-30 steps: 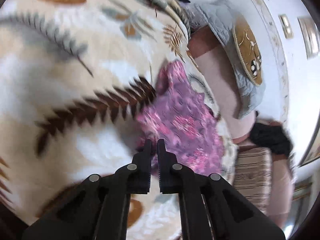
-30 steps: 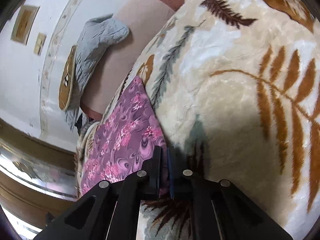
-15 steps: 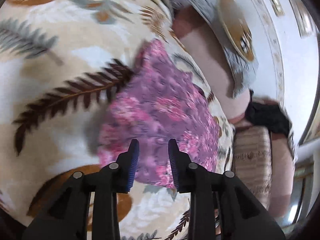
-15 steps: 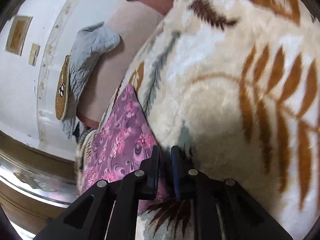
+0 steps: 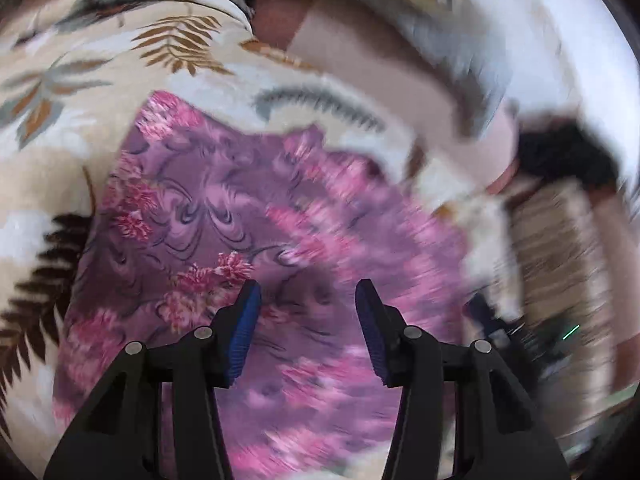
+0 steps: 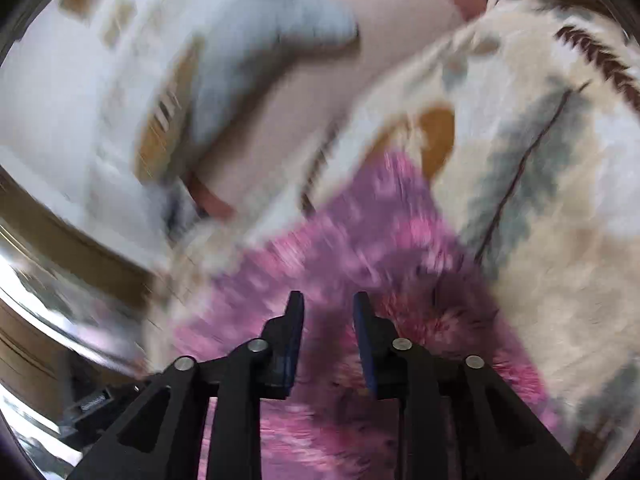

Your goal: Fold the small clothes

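Observation:
A small purple garment with pink flowers (image 5: 224,216) lies spread on a cream blanket with a leaf print (image 5: 80,88). My left gripper (image 5: 308,294) is open above the garment, and nothing is between its blue pads. The same garment shows in the right wrist view (image 6: 360,232), blurred by motion. My right gripper (image 6: 328,306) is open over it, and nothing is between its fingers. I cannot tell whether either gripper touches the cloth.
A grey quilted cushion (image 6: 256,52) leans against a pinkish headboard (image 5: 360,52) and a white wall beyond the blanket. A dark object (image 5: 564,156) and a striped cloth (image 5: 556,248) lie past the blanket's edge. The blanket stretches off to the left.
Both grippers have opened; a second ago they were shut at the garment's edge. Both views have swung over the garment, which now lies spread out.

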Available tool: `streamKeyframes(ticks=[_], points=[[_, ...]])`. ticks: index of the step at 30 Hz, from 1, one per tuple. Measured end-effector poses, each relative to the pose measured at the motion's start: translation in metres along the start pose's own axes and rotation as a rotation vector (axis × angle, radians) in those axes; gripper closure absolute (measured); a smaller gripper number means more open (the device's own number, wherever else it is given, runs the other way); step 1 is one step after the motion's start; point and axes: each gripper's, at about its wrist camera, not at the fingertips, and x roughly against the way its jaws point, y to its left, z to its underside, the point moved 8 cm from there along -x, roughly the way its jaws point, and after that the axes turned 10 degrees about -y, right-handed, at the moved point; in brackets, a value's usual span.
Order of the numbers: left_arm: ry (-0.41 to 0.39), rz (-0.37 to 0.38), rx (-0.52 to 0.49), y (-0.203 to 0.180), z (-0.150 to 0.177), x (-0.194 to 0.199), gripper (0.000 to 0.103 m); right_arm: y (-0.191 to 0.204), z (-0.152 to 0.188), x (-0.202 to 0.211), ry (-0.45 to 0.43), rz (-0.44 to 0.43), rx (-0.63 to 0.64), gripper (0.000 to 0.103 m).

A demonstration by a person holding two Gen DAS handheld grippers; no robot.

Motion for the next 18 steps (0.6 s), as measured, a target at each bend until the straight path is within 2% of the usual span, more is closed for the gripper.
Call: streamKeyframes(ticks=[1,2,3,4,6,7,8,9,10,11,12,13,15,18], points=[[0.028,-0.091,-0.092,0.006,0.013,-0.019,0.052,-0.004,0.009,-0.010,0.038,0.026,0.021,0.080],[0.031,-0.132,-0.148,0.008,0.019,-0.028,0.049,-0.003,0.010,-0.011,0.022,0.036,0.055,0.081],[-0.001,-0.147,-0.197,0.005,0.019,-0.028,0.048,0.003,0.007,-0.006,0.020,0.049,0.089,0.080],[-0.008,-0.152,-0.223,0.001,0.018,-0.024,0.048,0.006,0.004,-0.001,0.021,0.061,0.096,0.075],[0.009,-0.101,-0.174,-0.002,0.013,-0.012,0.051,0.019,-0.005,0.018,-0.033,0.016,0.102,0.075],[-0.008,-0.029,-0.115,-0.003,0.007,-0.001,0.051,0.024,-0.009,0.027,-0.065,-0.007,0.120,0.074],[-0.029,0.007,-0.081,-0.001,0.004,0.007,0.051,0.025,-0.010,0.032,-0.084,-0.008,0.131,0.072],[-0.052,0.015,-0.056,0.002,0.001,0.013,0.050,0.021,-0.008,0.036,-0.099,0.002,0.139,0.064],[-0.060,-0.009,-0.045,0.009,0.004,0.014,0.050,0.015,-0.006,0.034,-0.091,0.015,0.136,0.057],[-0.040,-0.035,-0.054,0.015,0.009,0.008,0.050,0.001,0.002,0.027,-0.051,0.053,0.124,0.058],[0.000,-0.068,-0.071,0.022,0.018,-0.002,0.047,-0.014,0.011,0.017,0.008,0.094,0.105,0.065],[0.040,-0.079,-0.092,0.027,0.027,-0.012,0.047,-0.019,0.010,0.020,-0.020,0.101,0.113,0.070],[0.015,-0.061,-0.108,0.026,0.024,-0.002,0.047,-0.015,0.003,0.031,-0.032,0.127,0.111,0.067],[-0.021,-0.017,-0.058,0.029,0.018,0.020,0.047,-0.012,0.001,0.050,-0.086,0.112,0.087,0.064]])
